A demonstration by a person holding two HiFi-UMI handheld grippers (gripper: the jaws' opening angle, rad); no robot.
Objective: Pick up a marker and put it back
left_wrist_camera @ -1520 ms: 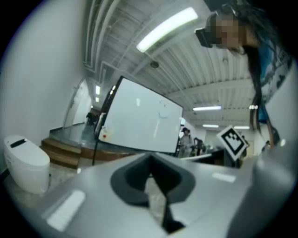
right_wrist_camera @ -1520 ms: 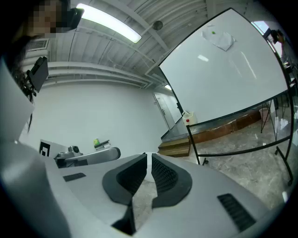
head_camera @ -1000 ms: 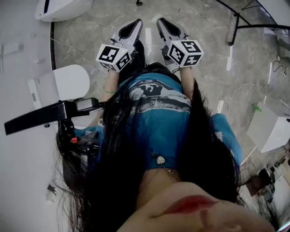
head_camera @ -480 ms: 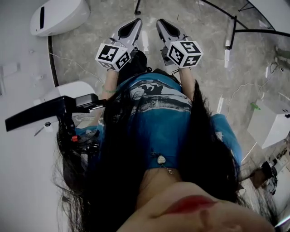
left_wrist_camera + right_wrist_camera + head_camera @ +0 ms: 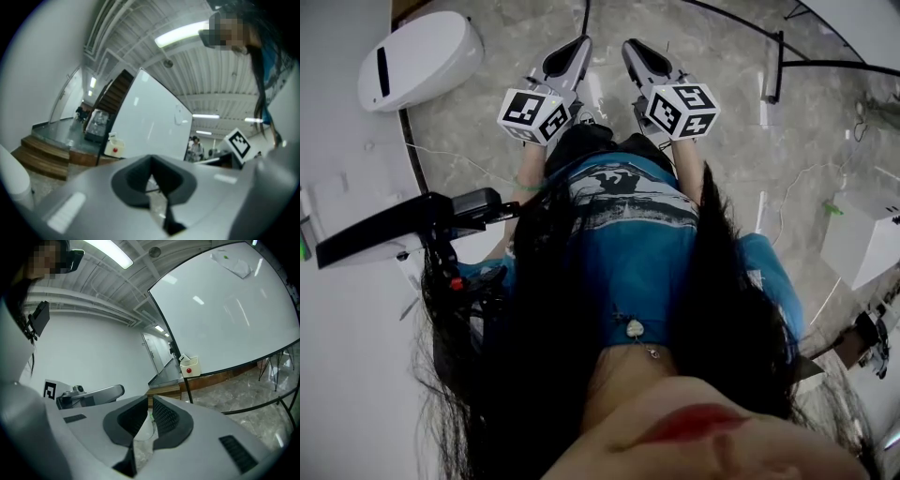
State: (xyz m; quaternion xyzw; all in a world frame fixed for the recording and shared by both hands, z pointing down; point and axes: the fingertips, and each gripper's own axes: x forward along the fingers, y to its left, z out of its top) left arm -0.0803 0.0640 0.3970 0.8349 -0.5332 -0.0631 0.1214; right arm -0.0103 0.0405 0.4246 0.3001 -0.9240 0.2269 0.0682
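Closest in, long dark hair and a blue printed shirt [image 5: 628, 225] are seen from above, so a lot of the head view is taken up by the person. Just past that, the left gripper [image 5: 567, 56] and right gripper [image 5: 642, 58] are held side by side, near each other but apart. Each is topped with its black-and-white tag cube. Both are pointed away from the body over a grey marbled floor [image 5: 722, 122].

The left jaws are seen pressed together, dark pads meeting, with nothing caught between them. Same deal on the right: pads closed up, only floor showing through the slot below. Neither is clamped on anything.

At the left of the head view a black bar-shaped fitting [image 5: 394, 230] is stuck out sideways. A white pod-shaped unit [image 5: 417, 58] is parked on the floor further out.

Further on, a big whiteboard [image 5: 225, 310] on a black frame is faced by both grippers. A small cream box with a red dot [image 5: 190, 366] is hung at its lower corner, well apart from either gripper. A small pale bit [image 5: 183, 357] is poked up out of that box. That's probably the marker, but it's too tiny to be called for sure. Wooden steps [image 5: 40, 157] are seen off to the side of the board, and a standing person [image 5: 194, 146] can be made out way at the back.
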